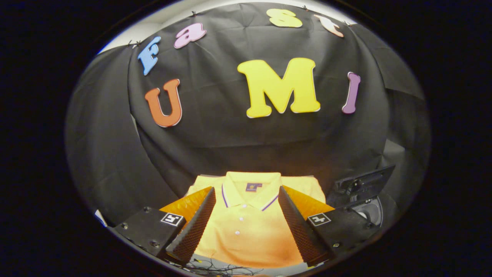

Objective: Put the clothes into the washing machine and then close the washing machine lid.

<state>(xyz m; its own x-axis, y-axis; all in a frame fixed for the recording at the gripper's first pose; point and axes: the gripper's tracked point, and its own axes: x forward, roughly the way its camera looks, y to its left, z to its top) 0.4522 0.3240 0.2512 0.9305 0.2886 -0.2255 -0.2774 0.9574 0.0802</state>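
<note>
1. My gripper (246,227) was open, with its two fingers spread wide apart and holding nothing.
2. A folded yellow polo shirt (246,231) lay flat on the table, directly under the gap between my fingers and reaching a little beyond them.
3. The collar (251,190) of the shirt pointed away from me, toward the black cloth wall (230,142) of the booth. It had a thin purple line along each edge and a small dark label (253,187) inside the neck.
4. A row of small white buttons (239,225) ran down the middle of the shirt, about halfway between my two fingers.
5. My left finger (194,227) and my right finger (300,227) each covered a part of the shirt's sides. I could not tell whether they touched the cloth or were only above it.
6. The washing machine (363,200) stood to the right, just beyond my right finger and beside the shirt. Its dark lid (365,181) stood raised and tilted, and under it I saw a part of the round opening (371,211).
7. The shirt was outside the machine, on the table next to it.
8. Some thin dark wires (219,267) lay near the closest edge of the shirt, just in front of my fingers' bases.
</note>
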